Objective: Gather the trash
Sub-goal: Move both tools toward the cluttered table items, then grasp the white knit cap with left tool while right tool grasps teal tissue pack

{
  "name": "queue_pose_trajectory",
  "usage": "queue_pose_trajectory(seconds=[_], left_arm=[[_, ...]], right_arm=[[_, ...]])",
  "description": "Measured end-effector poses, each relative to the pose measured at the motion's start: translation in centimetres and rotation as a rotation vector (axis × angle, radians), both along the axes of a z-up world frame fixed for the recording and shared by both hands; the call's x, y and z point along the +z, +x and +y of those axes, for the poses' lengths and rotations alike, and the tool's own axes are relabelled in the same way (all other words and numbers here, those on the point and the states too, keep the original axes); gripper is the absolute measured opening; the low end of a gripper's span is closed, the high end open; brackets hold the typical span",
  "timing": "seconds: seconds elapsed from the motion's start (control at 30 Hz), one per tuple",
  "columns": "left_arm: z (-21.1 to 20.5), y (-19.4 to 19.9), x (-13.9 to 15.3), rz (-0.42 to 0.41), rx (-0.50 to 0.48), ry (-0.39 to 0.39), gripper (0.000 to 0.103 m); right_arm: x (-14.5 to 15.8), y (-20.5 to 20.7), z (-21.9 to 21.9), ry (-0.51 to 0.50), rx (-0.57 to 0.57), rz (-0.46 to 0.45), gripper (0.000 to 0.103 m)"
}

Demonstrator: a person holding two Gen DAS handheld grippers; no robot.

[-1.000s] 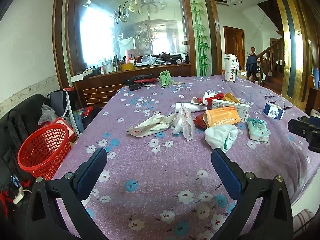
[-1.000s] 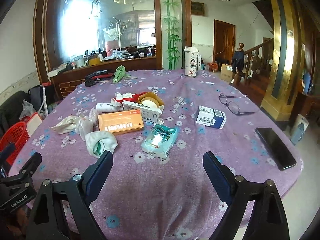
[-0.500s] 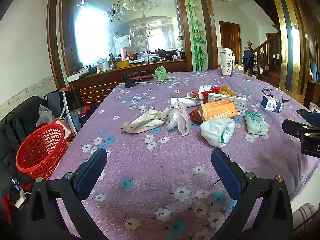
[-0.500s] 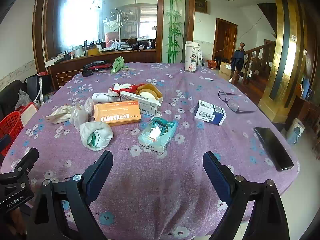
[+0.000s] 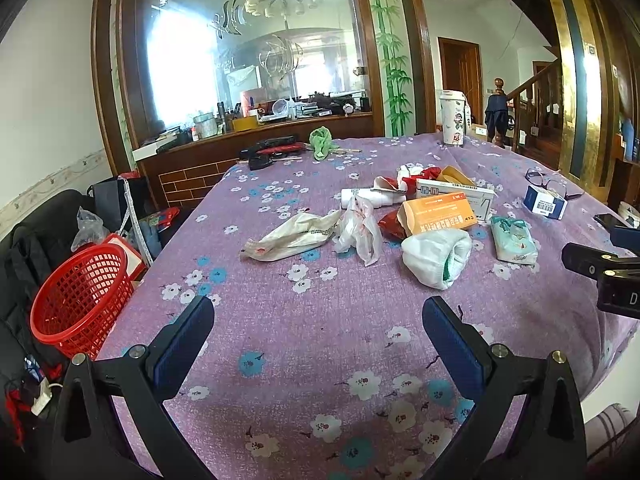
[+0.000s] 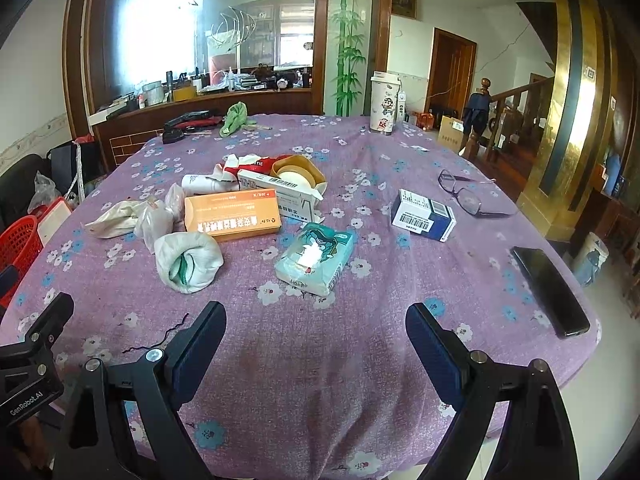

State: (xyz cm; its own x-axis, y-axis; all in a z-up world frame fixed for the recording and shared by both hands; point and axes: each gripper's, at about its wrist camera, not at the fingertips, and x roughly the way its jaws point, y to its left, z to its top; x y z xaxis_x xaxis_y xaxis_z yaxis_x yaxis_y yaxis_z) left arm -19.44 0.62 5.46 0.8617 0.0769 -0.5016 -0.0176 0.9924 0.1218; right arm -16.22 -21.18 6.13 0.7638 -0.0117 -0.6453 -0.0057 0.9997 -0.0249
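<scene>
From the left wrist, the left gripper (image 5: 318,332) hangs wide and empty over the purple flowered tablecloth (image 5: 280,320); I'd reach first for the crumpled white wrapper (image 5: 290,236), nearest the red basket (image 5: 82,294) on the floor beside the table. From the right wrist, the right gripper (image 6: 316,338) gapes empty too, short of the white wad (image 6: 188,262). The tissue pack (image 6: 318,258), glasses (image 6: 464,194) and phone (image 6: 550,290) lie close by and are probably not trash.

Each black hand-held gripper (image 5: 318,330) carries blue pads (image 5: 186,342) (silver screws).
</scene>
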Motion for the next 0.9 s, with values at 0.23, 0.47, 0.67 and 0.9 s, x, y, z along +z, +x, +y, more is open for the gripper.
queue_pose_trajectory(seconds=[0.23, 0.47, 0.67, 0.9], left_arm=[[0.0, 0.0, -0.3, 0.006, -0.005, 0.002, 0.103], [-0.1, 0.0, -0.3, 0.007, -0.004, 0.002, 0.103], [-0.4, 0.5, -0.5, 0.029, -0.031, -0.002, 0.103], [-1.5, 5.4, 0.6, 0.159, -0.178, -0.085, 0.103]], right_arm=[[-0.1, 0.1, 0.0, 0.001, 0.0, 0.004, 0.094], [-0.1, 0.1, 0.0, 0.0, 0.0, 0.004, 0.094], [-0.3, 0.8, -0.6, 0.051, 0.021, 0.038, 0.094], [0.3, 4.0, -4.2, 0.227, 0.014, 0.115, 0.082]])
